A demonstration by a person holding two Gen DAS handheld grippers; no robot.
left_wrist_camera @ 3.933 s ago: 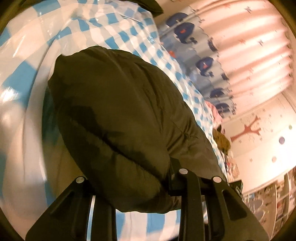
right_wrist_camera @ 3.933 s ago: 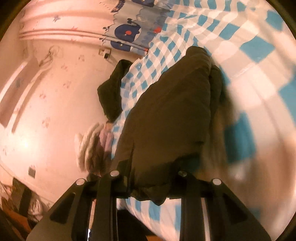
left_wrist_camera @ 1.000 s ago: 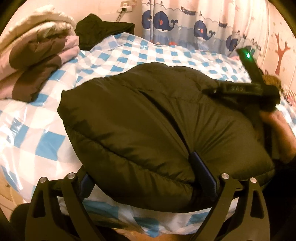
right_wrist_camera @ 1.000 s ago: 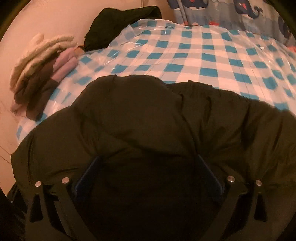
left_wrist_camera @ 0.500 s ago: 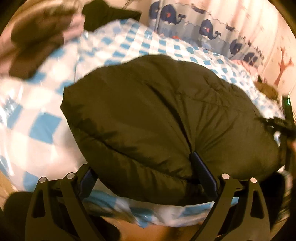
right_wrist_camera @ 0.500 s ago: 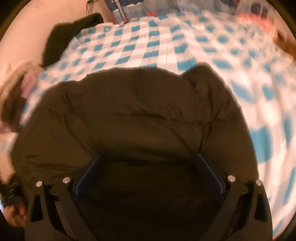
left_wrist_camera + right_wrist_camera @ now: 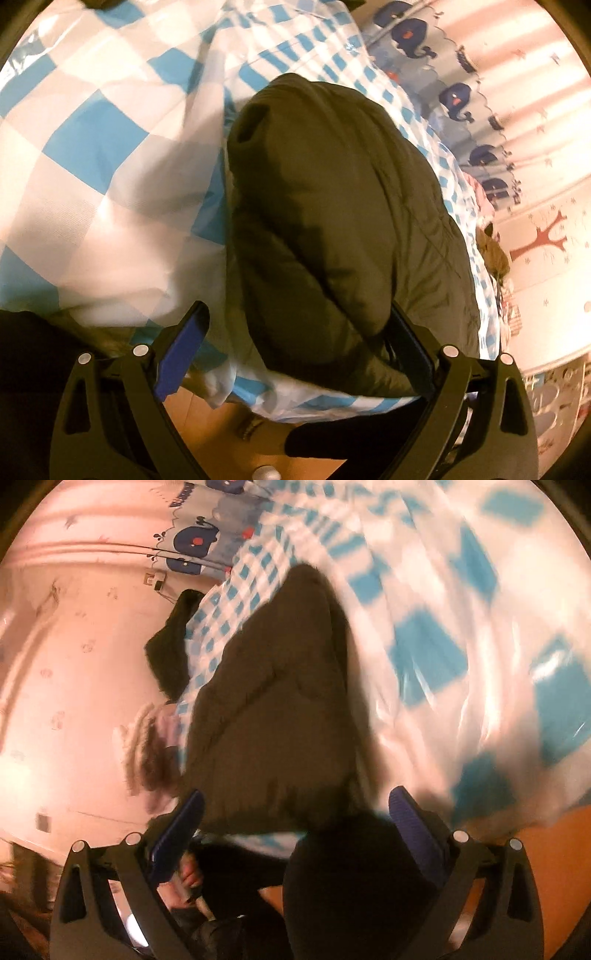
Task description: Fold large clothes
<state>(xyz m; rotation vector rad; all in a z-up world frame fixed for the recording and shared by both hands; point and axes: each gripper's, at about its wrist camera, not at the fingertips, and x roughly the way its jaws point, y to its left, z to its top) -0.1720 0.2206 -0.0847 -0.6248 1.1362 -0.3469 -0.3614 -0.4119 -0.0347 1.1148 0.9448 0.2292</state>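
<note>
A dark olive puffer jacket (image 7: 332,206) lies folded in a thick bundle on the bed with the blue-and-white checked cover (image 7: 92,147). My left gripper (image 7: 295,339) is open at the bed's near edge, its jaws spread wide to either side of the bundle's near end without gripping it. The jacket also shows in the right wrist view (image 7: 273,716), which is blurred. My right gripper (image 7: 295,819) is open and empty, pulled back from the jacket's end above the bed edge.
A whale-print curtain (image 7: 454,96) hangs behind the bed. Another dark garment (image 7: 173,642) and folded blankets (image 7: 147,746) lie at the bed's far side by the pink wall. Orange wooden floor (image 7: 207,417) shows below the bed edge. A dark-clothed leg (image 7: 351,886) is near my right gripper.
Both grippers have drawn back off the jacket and tilted sideways. The jacket stays folded on the bed.
</note>
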